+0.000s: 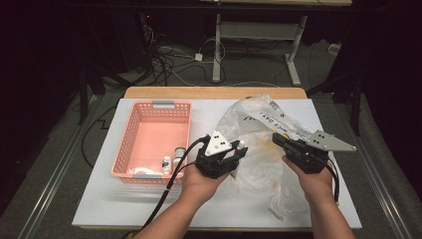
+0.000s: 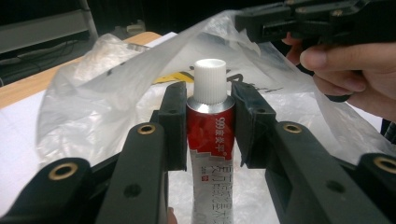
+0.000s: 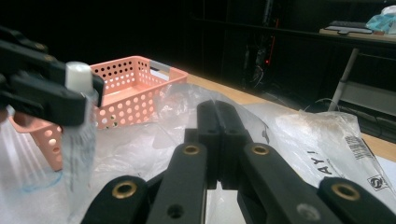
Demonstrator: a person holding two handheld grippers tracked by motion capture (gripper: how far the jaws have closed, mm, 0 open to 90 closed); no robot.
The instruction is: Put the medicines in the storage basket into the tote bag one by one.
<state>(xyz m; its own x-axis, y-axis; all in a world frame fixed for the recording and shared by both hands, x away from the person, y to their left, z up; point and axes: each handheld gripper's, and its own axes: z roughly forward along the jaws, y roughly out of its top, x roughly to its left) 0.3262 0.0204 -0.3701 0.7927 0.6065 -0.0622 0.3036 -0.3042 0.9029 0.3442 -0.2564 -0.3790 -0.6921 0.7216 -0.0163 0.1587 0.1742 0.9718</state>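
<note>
Tube (image 2: 211, 140): red and white, ribbed white cap, silver shoulder.
Left gripper (image 2: 208, 123): clamped on the tube's neck, just left of the clear plastic bag (image 1: 259, 124).
Right gripper (image 3: 217, 140): jaws together, pinching the bag's film.

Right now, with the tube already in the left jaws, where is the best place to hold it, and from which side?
Keep the hold the left gripper has: on the tube's firm round shoulder just under the white ribbed cap, one pad on each side. The flatter, softer body below would likely squash. The right gripper is shut on the plastic bag, holding it up beside the tube.
</note>
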